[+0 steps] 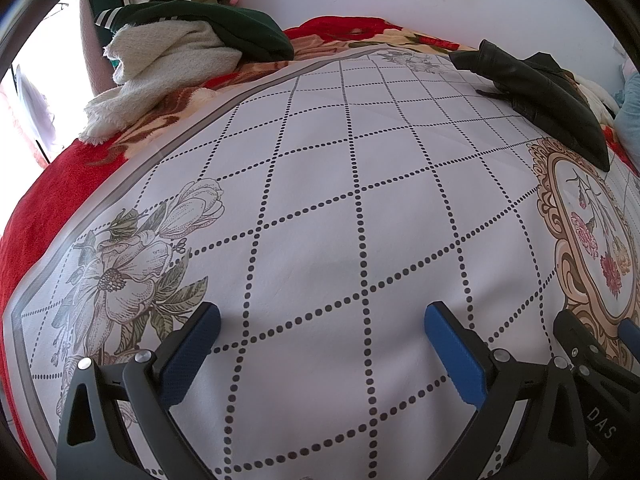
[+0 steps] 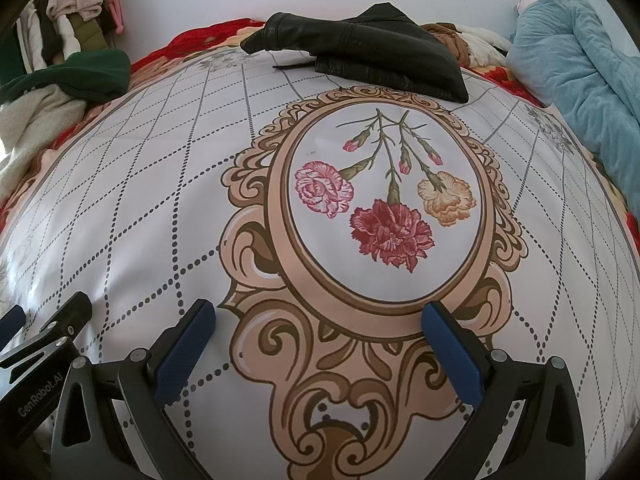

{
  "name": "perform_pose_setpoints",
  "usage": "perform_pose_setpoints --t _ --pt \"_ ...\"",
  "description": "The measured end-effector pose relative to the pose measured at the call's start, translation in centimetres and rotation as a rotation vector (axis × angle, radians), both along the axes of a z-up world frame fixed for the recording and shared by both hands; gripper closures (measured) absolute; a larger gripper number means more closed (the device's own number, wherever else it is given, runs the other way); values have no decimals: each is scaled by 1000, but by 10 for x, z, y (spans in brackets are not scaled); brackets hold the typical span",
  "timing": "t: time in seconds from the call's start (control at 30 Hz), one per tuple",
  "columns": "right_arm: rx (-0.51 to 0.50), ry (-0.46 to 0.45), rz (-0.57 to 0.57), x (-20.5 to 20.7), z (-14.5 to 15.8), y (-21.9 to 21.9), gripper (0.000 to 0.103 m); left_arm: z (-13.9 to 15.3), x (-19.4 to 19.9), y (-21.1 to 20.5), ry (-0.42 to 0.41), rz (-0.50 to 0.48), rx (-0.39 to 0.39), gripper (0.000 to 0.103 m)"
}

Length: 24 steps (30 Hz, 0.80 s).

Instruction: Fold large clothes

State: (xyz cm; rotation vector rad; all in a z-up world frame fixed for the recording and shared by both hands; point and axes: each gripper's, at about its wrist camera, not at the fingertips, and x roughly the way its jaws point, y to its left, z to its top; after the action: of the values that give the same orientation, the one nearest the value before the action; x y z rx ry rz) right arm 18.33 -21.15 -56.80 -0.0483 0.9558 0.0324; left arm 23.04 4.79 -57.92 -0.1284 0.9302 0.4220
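1. Left claw (image 1: 322, 316) gapes wide, empty, over the bed sheet (image 1: 320, 200).
2. Right claw (image 2: 318, 314) likewise spread, empty.
3. Black leather jacket (image 2: 360, 50) lies at 12 o'clock on the sheet.

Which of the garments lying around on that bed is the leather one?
The black jacket, shiny and creased, at the far edge of the white sheet. The cream garment and green garment are soft knits; the blue one is plush.

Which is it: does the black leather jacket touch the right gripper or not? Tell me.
Apart. In the right wrist view the black leather jacket lies at the bed's far end, with bare patterned sheet between it and the open right gripper.
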Motion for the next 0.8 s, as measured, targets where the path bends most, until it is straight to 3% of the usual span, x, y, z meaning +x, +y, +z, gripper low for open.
perform_pose_setpoints --t 0.8 --pt "0 0 3 1 0 0 0 0 -2 2 3 -4 5 0"
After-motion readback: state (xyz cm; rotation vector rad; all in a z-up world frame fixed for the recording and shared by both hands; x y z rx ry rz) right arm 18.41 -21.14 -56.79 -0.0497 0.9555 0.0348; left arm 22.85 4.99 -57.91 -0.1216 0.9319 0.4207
